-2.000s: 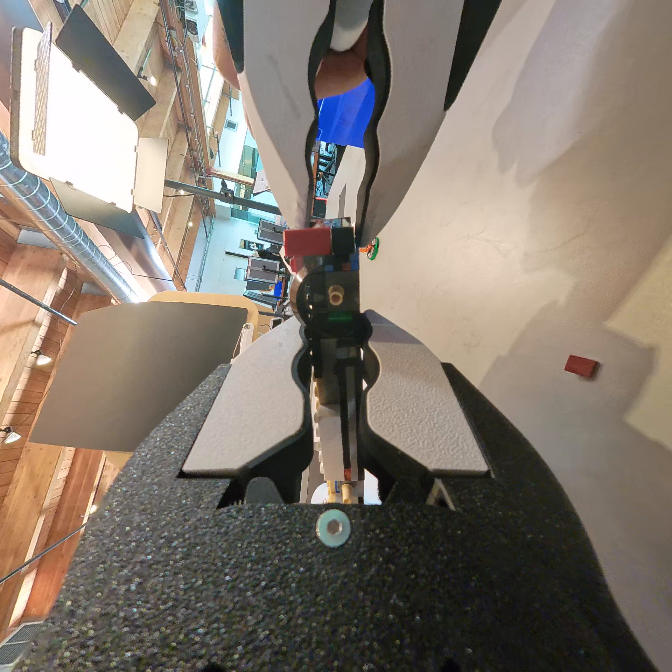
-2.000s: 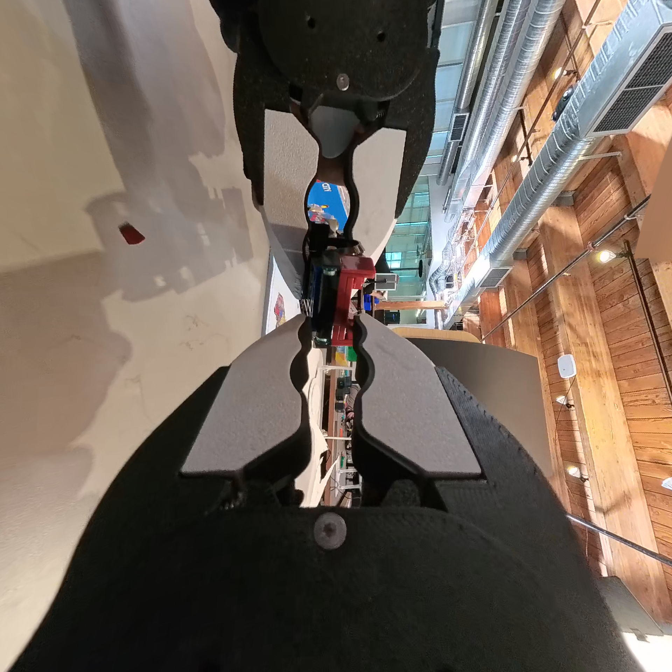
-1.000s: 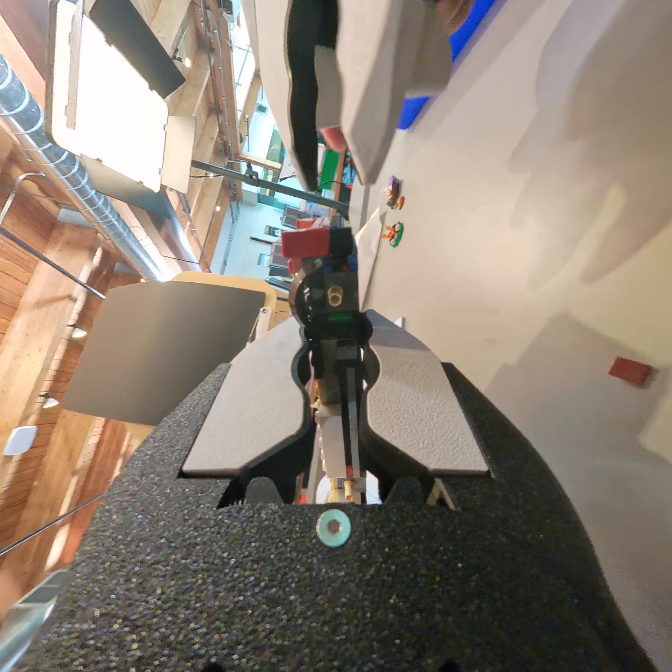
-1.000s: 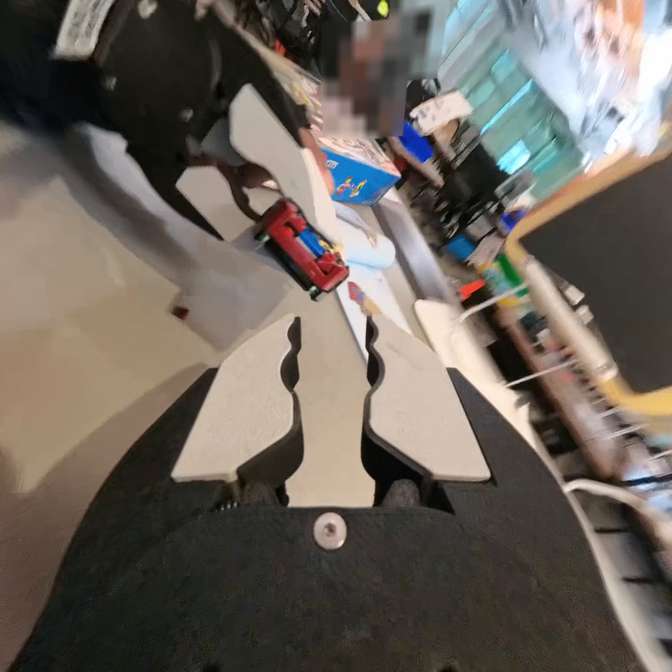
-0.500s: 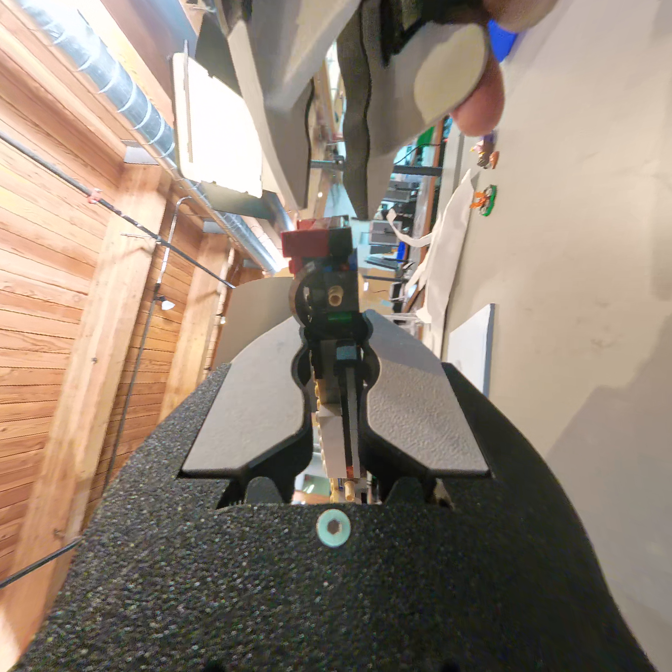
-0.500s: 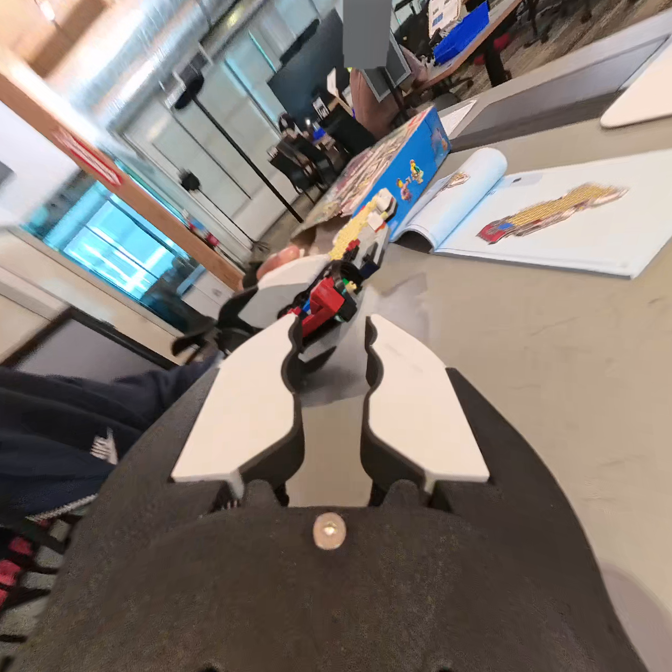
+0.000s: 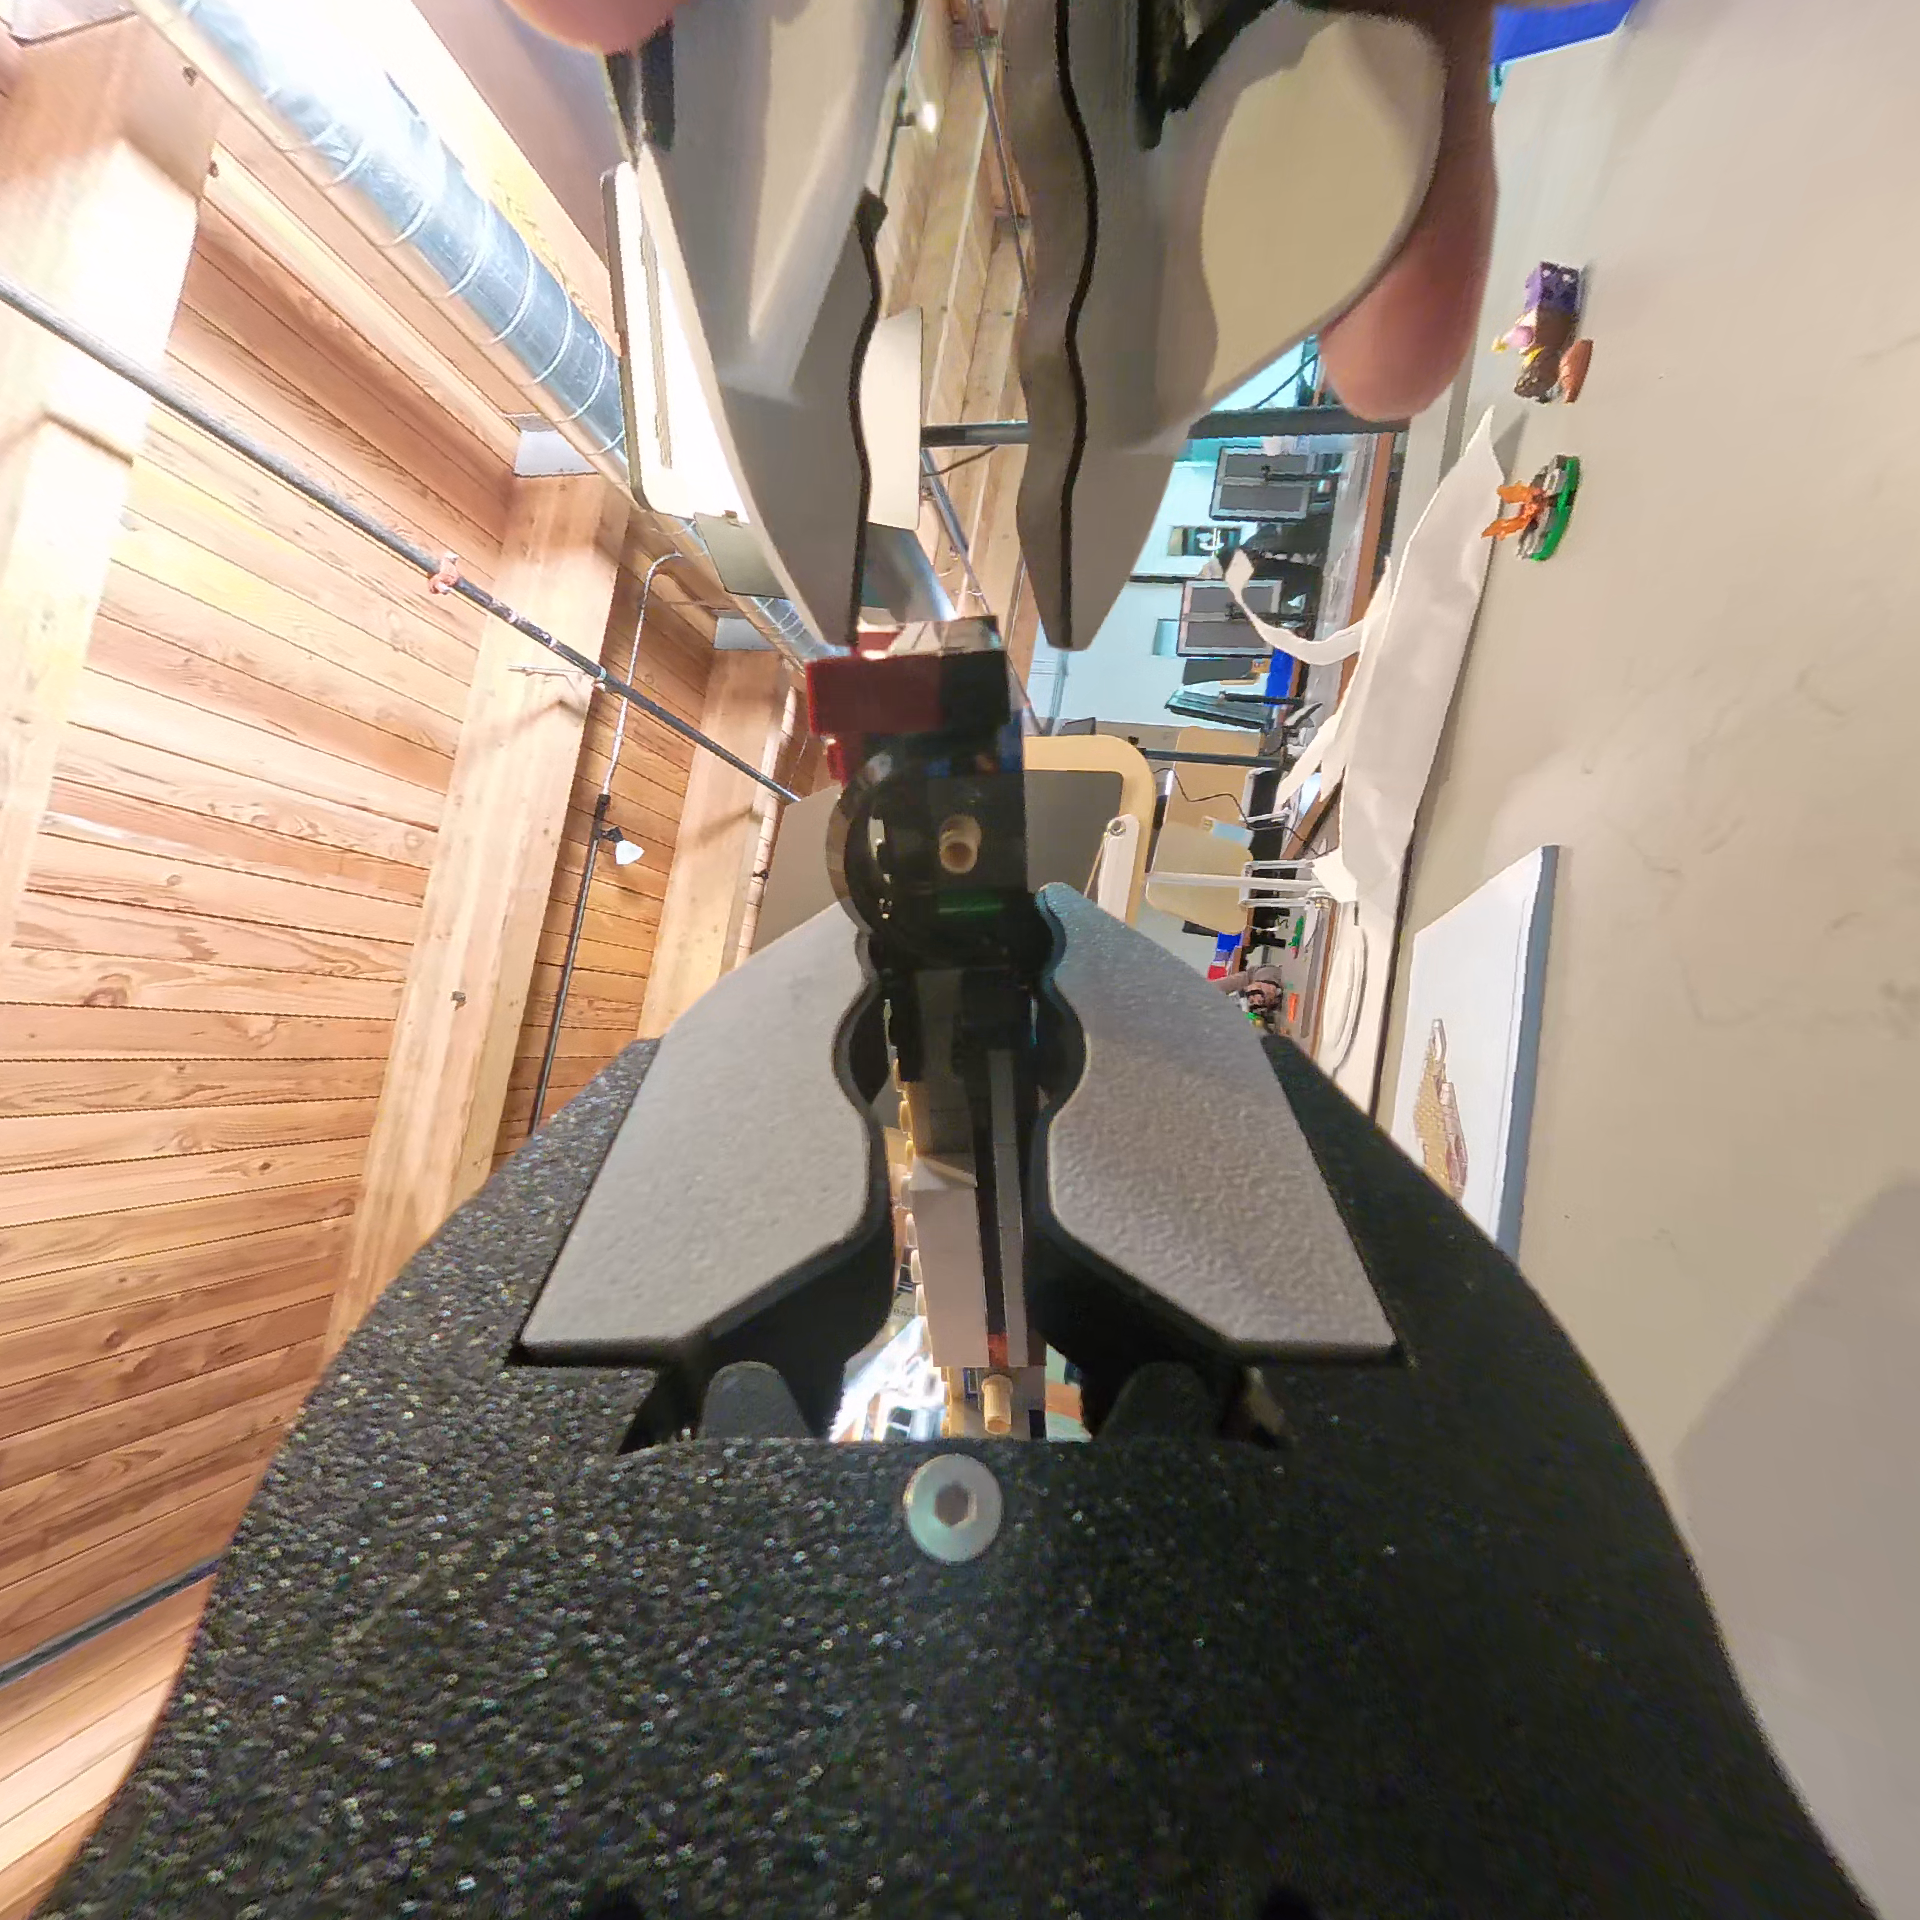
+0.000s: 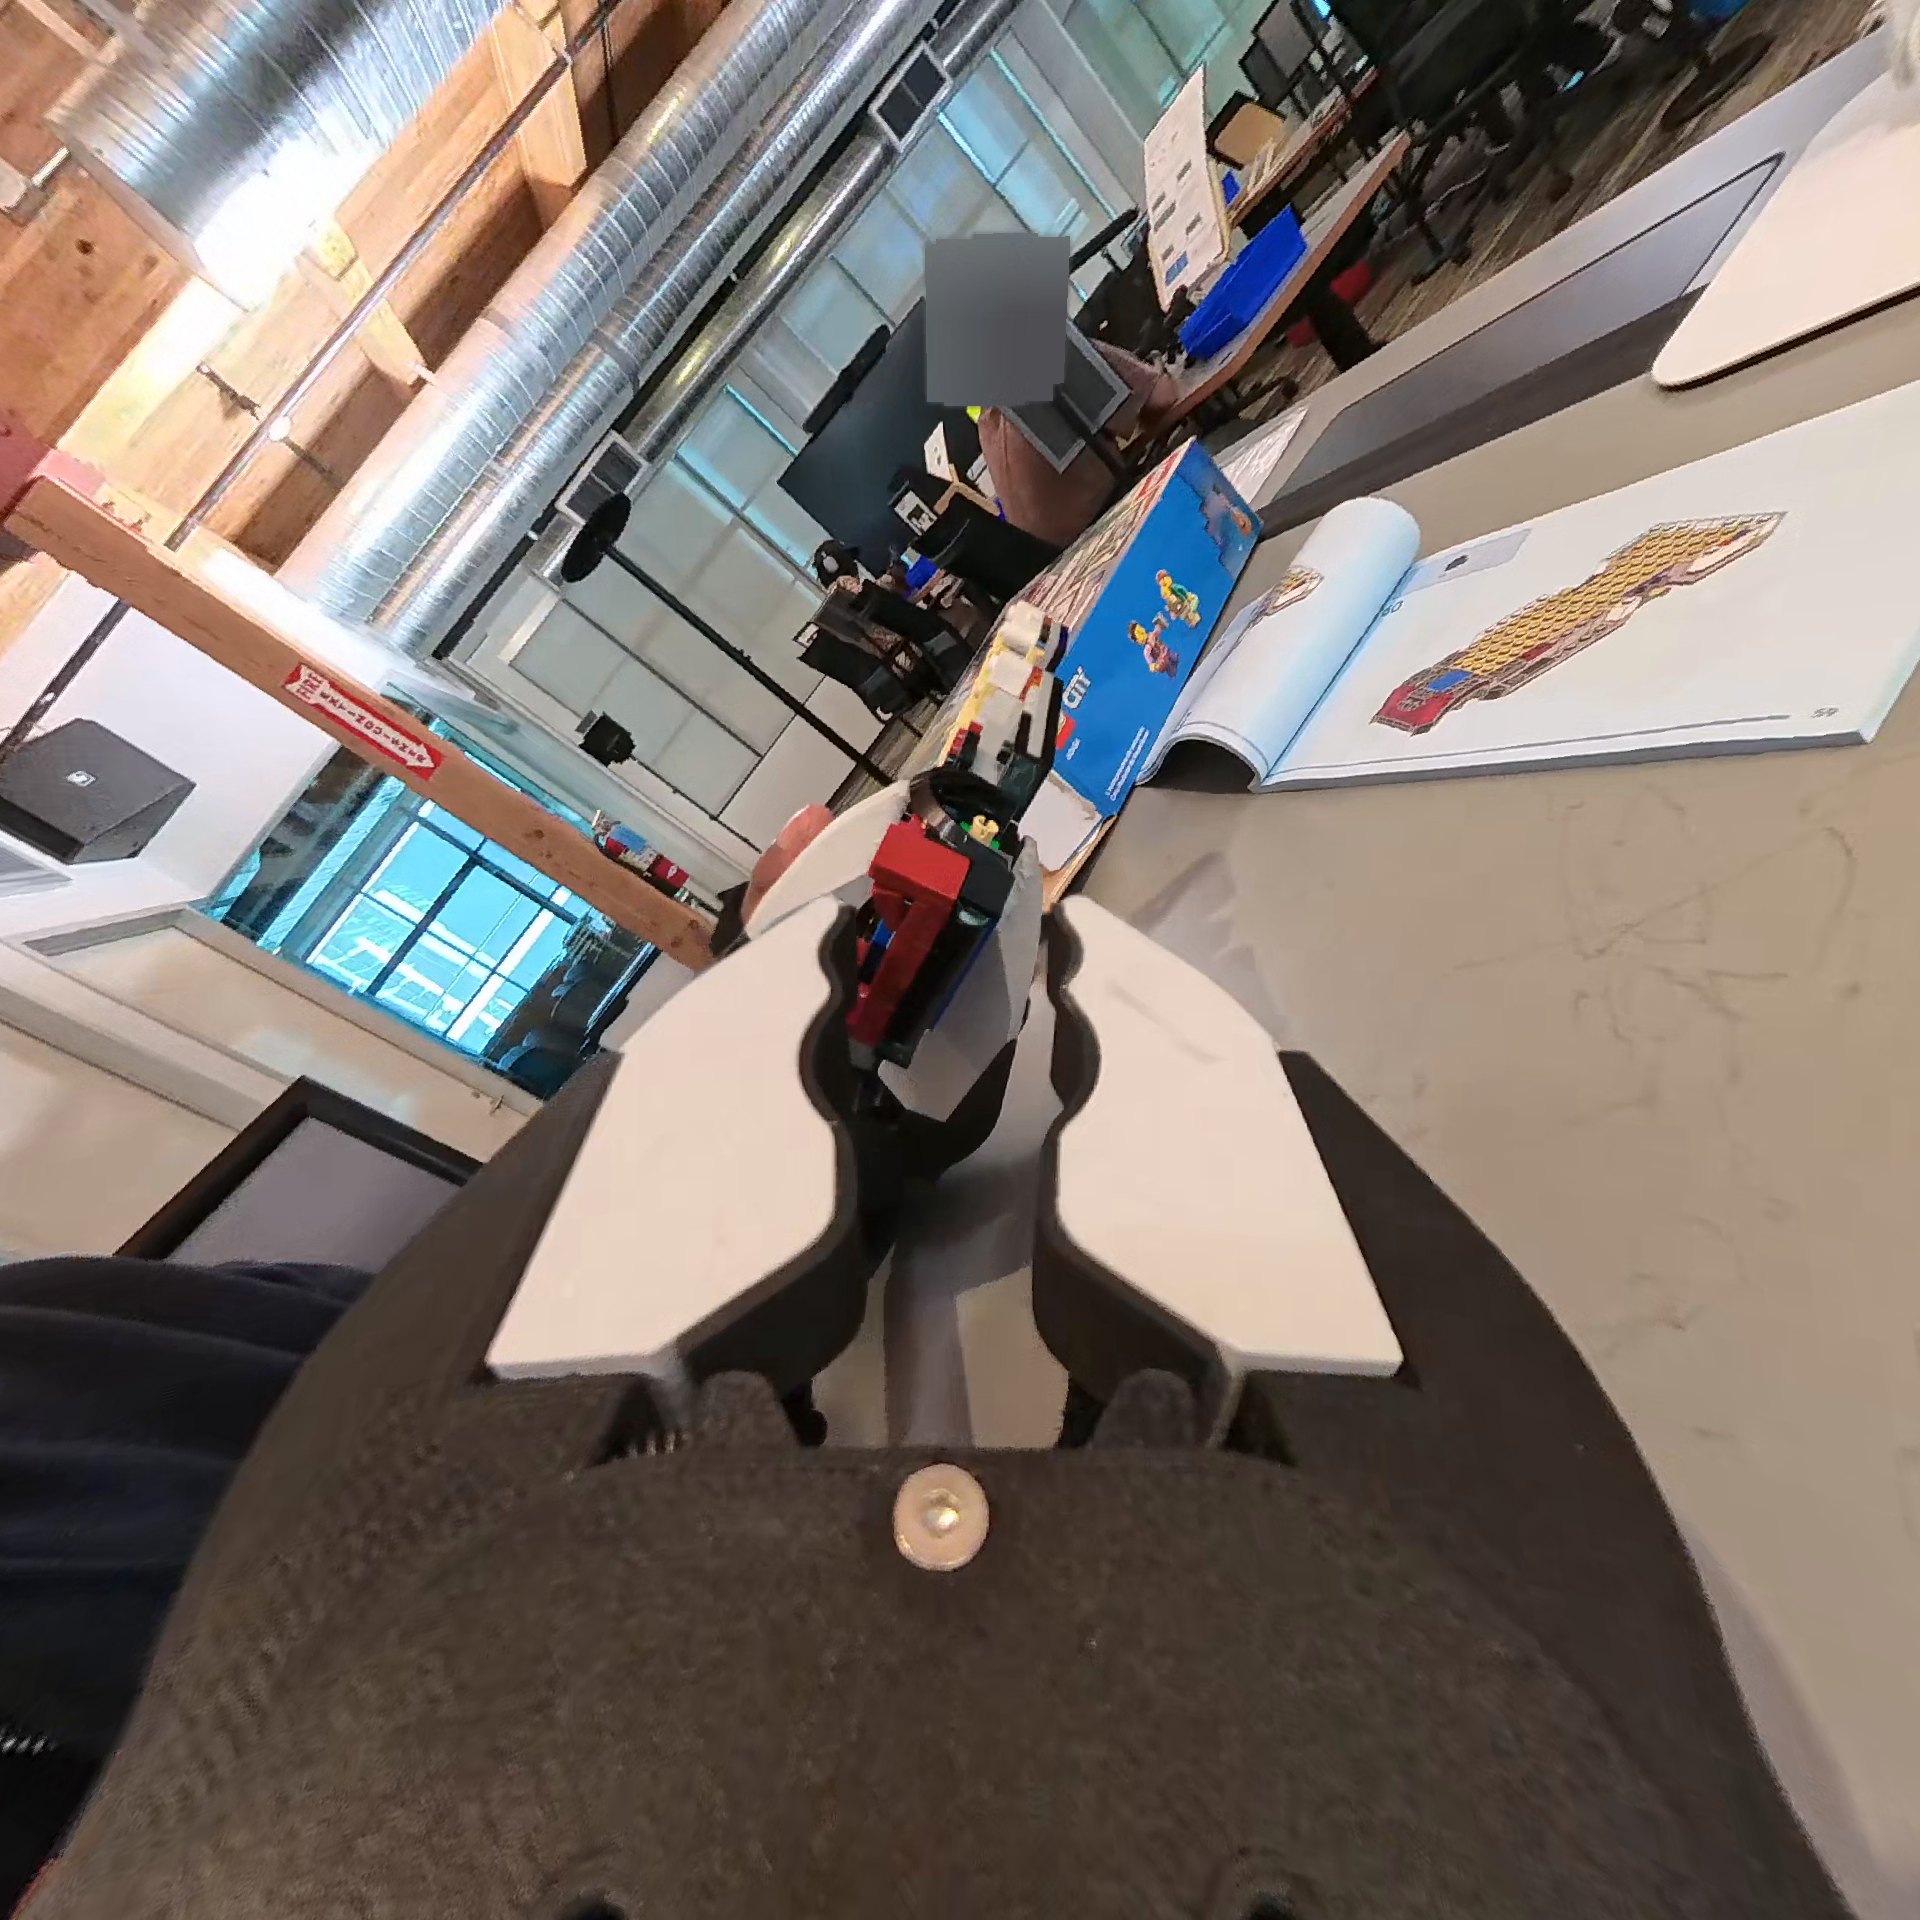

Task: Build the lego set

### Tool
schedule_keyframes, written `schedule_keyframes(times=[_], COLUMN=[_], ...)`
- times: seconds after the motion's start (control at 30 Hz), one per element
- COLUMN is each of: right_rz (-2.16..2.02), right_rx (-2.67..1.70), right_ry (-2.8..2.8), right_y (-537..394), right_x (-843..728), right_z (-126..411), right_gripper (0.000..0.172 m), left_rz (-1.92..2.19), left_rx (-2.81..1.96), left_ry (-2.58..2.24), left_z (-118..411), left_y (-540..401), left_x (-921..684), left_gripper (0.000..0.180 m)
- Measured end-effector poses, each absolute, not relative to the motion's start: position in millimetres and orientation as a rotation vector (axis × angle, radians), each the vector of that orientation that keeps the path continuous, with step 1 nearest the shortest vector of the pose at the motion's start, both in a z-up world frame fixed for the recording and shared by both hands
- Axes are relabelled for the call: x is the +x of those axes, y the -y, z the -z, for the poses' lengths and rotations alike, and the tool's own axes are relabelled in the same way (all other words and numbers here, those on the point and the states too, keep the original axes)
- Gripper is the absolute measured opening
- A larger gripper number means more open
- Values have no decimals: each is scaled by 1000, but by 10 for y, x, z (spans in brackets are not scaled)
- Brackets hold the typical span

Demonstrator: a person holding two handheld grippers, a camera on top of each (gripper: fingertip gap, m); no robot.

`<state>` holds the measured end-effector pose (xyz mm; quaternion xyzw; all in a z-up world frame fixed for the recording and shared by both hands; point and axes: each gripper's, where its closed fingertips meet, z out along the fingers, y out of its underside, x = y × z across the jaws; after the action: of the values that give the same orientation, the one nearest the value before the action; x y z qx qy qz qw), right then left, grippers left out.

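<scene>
Since a second ago the right gripper (image 8: 943,935) has swung back in from the side and now points at the front end of the toy-brick model (image 7: 935,831), its grey fingertips (image 7: 821,582) spread either side of the red and black end bricks. In the left wrist view one tip sits at the red brick's corner and the other stands clear, so the right gripper reads as open with nothing in its grasp. The left gripper (image 7: 956,935) is closed on the model, textured grey pads against both sides of the dark body, a tan peg sticking out of the front and a long white-and-black section running back between the fingers.

The grey matte table (image 8: 1558,1039) carries an open instruction booklet (image 8: 1558,665) on the far right, glossy pages showing a yellow-and-red build. A blue cardboard set box (image 8: 1153,623) with printed minifigures stands just left of it; its writing is left unread. Two small brick figures (image 7: 1548,343) sit farther along the table. A thumb (image 7: 1392,312) presses the right gripper's finger.
</scene>
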<state>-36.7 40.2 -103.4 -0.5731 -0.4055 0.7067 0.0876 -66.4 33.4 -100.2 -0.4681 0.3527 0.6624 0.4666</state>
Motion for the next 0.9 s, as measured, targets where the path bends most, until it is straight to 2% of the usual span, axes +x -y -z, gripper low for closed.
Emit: schedule_keyframes(times=[0.3, 0.9], right_rz=[-2063, -1929], right_rx=[-1649, -1583], right_ry=[1161, 1180], right_y=[-432, -428], right_x=[-359, -374], right_z=[991, 983], right_gripper=[23, 22], left_rz=[-1643, -1666], left_rx=[-1121, -1113], left_ry=[-879, -883], left_z=[1001, 970], left_y=[-336, -312], left_x=[-624, -628], left_gripper=[24, 24])
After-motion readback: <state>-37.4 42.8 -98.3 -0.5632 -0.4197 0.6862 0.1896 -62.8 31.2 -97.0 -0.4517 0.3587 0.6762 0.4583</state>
